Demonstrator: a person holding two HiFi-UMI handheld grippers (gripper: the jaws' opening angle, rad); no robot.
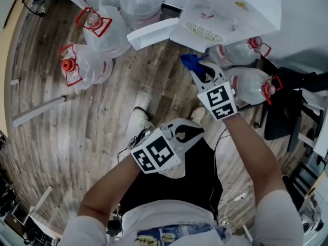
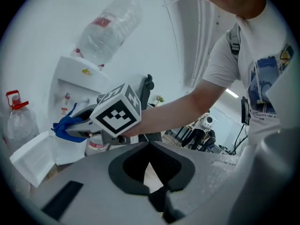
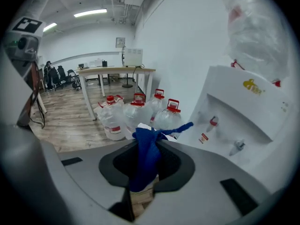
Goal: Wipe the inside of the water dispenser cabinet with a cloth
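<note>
My right gripper (image 1: 199, 72) is shut on a blue cloth (image 1: 190, 61), which bunches up between its jaws (image 3: 146, 156) and also shows in the left gripper view (image 2: 63, 126). It hovers just in front of the white water dispenser (image 1: 225, 14), whose lower cabinet door (image 1: 152, 33) stands open. The dispenser's taps (image 3: 213, 122) and its upturned bottle (image 2: 108, 28) are in sight. My left gripper (image 1: 186, 132) is held low near the person's body, shut with nothing between the jaws (image 2: 157, 197). The cabinet's inside is hidden.
Several large water bottles with red caps (image 1: 97, 29) stand on the wood floor left of the dispenser, and two more (image 1: 251, 83) lie at its right. A black chair (image 1: 287, 111) is at the right. A wooden table (image 3: 117, 71) stands farther back.
</note>
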